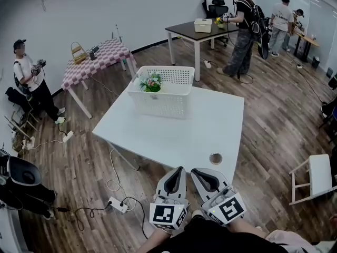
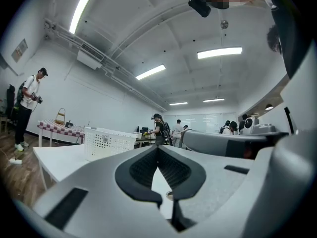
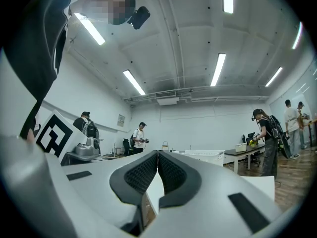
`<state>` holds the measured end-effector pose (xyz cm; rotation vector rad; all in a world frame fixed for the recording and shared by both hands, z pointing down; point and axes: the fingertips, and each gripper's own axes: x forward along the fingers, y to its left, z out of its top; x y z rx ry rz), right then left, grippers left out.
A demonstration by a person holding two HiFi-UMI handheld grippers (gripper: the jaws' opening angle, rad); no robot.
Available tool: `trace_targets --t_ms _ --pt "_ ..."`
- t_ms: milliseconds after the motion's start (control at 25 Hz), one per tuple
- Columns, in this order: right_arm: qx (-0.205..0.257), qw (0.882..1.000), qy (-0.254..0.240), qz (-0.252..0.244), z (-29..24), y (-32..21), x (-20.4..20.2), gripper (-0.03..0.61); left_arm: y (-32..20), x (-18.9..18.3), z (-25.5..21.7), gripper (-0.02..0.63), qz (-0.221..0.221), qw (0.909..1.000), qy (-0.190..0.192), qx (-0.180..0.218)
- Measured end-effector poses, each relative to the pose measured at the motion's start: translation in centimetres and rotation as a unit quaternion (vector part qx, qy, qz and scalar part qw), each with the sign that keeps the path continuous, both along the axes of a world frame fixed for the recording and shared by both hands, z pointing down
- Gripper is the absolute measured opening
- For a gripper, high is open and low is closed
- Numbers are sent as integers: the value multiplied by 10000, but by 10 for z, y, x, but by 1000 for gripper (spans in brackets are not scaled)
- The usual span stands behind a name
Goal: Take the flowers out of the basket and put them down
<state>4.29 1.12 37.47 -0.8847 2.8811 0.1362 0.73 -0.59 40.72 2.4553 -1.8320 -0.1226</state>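
None of the task is judged done yet. The flowers (image 1: pixel 152 82) are seen inside the white basket (image 1: pixel 163 103), toward its left side, and the basket is set on the far part of the white table (image 1: pixel 174 136). The left claw (image 1: pixel 176 172) and right claw (image 1: pixel 203 174) are held side by side at the near table edge, well apart from the basket. Each is closed tip to tip with nothing between (confirmed in both gripper views). Everything is left: the reach, the grasp, the lift out, the set-down.
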Motion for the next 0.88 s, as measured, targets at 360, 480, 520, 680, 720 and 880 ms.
trace_targets --t_ms 360,480,520,680,720,880 --pt "-42 10000 -35 -72 8 -48 10 20 -40 11 4 0 -94 9999 -73 55" --pt "-80 9998 -54 -144 12 -56 7 20 -46 8 11 0 -178 9998 -97 -35" --pt "-88 9998 -61 -168 13 -57 6 20 -47 6 12 0 -202 9997 -99 -54" --pt "-80 9997 -37 -236 14 -61 0 20 -52 0 14 0 -256 9996 -63 -36" --pt "-89 9997 -24 -238 15 -63 -1 20 -54 1 14 0 -249 9997 -59 -44" --pt "-116 9996 -9 -239 15 -68 -5 20 -59 -3 12 0 -221 9997 -80 -68"
